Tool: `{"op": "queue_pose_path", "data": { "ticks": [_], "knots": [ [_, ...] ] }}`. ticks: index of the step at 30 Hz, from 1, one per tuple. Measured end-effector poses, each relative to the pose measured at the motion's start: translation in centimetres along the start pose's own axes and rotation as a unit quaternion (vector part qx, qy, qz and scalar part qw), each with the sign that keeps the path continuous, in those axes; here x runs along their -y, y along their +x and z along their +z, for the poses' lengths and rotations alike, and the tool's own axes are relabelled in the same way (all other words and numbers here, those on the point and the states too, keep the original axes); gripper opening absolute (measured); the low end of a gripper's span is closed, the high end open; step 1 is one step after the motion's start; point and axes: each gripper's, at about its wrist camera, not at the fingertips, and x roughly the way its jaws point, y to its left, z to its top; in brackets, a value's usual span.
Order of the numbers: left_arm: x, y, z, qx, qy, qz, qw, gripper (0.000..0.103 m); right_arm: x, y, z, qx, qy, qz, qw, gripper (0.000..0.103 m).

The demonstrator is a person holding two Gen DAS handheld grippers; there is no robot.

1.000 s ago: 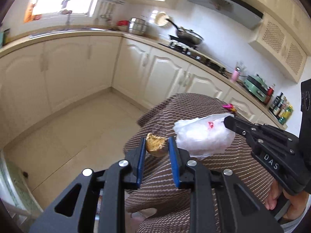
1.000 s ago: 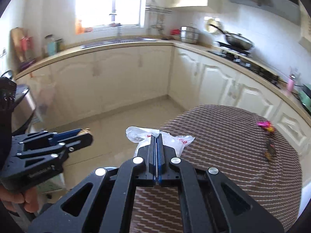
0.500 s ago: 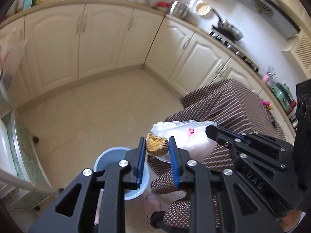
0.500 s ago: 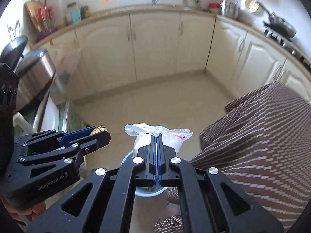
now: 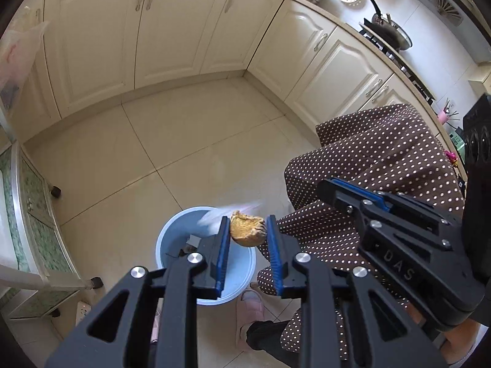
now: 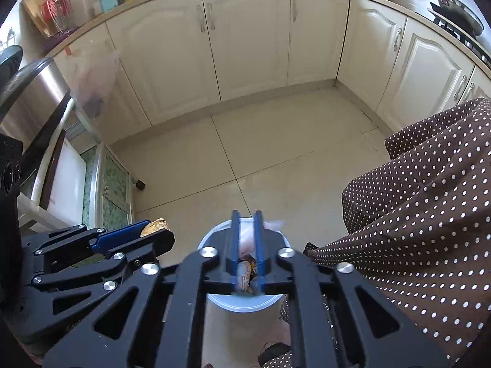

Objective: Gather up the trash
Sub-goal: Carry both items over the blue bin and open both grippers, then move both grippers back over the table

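Observation:
A light blue bin [image 5: 172, 239] stands on the tiled floor beside the table. My left gripper [image 5: 248, 219] hangs above it, shut on a brown crusty food scrap [image 5: 247, 230]. In the right wrist view the same scrap [image 6: 156, 225] shows at the tip of the left gripper [image 6: 159, 235]. My right gripper [image 6: 245, 224] is over the bin [image 6: 214, 233] and its jaws are opening. A white plastic bag [image 6: 248, 240], blurred, slips down between them toward the bin. In the left wrist view the bag [image 5: 227, 211] streaks past the bin's rim, left of the right gripper [image 5: 334, 188].
A table with a brown dotted cloth [image 5: 383, 159] stands right of the bin. A glass-fronted cart on castors [image 5: 30, 214] sits at the left, with a steel pot [image 6: 27, 98] on top. A slippered foot [image 5: 251, 306] is near the bin. Cream cabinets line the far walls.
Both grippers dropped from over the table toward the bin on the floor. The right jaws parted and the plastic bag is falling out. The left still grips the scrap.

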Motion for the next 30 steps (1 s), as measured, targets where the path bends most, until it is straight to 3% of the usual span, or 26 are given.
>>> {"op": "queue_pose_path", "data": {
  "ticks": [6,15,23,30],
  "knots": [
    [0.8,1.3,-0.1,-0.012,0.004,0.000,0.9999,0.023,0.8,-0.5,-0.8,0.000,0.005,-0.022,1.000,0.031],
    [2.3,2.2,0.6,-0.019,0.017,-0.002,0.9997,0.023,1.6,-2.8,-0.8,0.036,0.009,-0.046,0.998,0.050],
    [3.6,0.6,2.3,0.000,0.010,-0.016,0.9998,0.024,2.5,-5.5,-0.4,0.076,0.021,-0.056,0.995,0.056],
    [5.3,-1.9,2.6,0.019,0.017,-0.024,0.9994,0.038,3.6,-9.1,-0.2,0.106,0.033,-0.060,0.992,0.058]
  ]
}}
